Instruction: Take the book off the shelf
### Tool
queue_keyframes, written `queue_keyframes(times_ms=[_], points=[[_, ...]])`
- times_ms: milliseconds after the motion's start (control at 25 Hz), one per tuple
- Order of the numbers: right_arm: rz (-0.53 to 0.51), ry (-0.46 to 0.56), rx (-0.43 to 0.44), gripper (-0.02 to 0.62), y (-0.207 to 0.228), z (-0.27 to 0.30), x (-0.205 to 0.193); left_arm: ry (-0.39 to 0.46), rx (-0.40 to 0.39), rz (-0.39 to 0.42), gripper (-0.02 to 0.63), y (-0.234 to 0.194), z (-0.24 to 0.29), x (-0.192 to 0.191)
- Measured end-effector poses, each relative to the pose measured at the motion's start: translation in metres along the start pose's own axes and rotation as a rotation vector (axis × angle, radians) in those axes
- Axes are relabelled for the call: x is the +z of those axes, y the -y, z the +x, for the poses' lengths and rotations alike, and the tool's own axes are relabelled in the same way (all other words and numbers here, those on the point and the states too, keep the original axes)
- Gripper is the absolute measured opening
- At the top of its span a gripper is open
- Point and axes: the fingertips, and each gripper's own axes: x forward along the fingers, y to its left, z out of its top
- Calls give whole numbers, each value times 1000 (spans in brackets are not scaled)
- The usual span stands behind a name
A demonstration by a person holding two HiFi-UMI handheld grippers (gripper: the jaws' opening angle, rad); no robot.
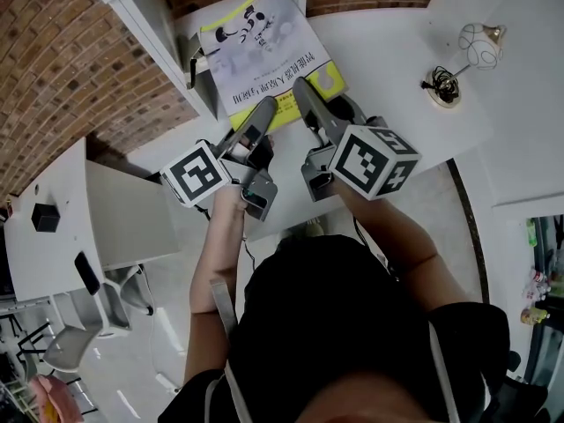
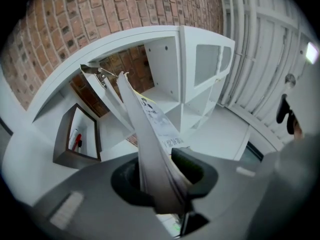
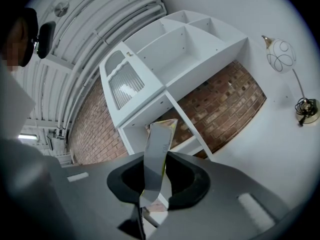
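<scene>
— Head view first: what is the book like?
— The book (image 1: 263, 47) is a thin, glossy paperback. It is pale lilac with a yellow border, a black-and-white cartoon figure and a line of Chinese print I can't read. It sits over the far side of the smooth white table (image 1: 397, 51), its far end at the white shelf (image 1: 145, 16) against the rough brick wall (image 1: 62, 69). The left gripper (image 1: 266, 111) and right gripper (image 1: 302, 91) each clamp its near edge.
— Left gripper view?
— Grey jaws pinch the fanned pages, seen edge-on.
— Right gripper view?
— Jaws closed on the thin edge. A round globe lamp (image 3: 281, 55) stands at the right.
</scene>
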Motion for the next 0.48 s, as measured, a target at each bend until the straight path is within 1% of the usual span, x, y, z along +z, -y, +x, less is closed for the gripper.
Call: queue_keyframes(times_ms=[240, 480], points=[[-18, -10, 22, 80, 2, -9, -7, -20, 11, 68, 109, 0, -4, -11], [-22, -32, 34, 81, 0, -8, -9, -42, 41, 153, 114, -2, -7, -10]])
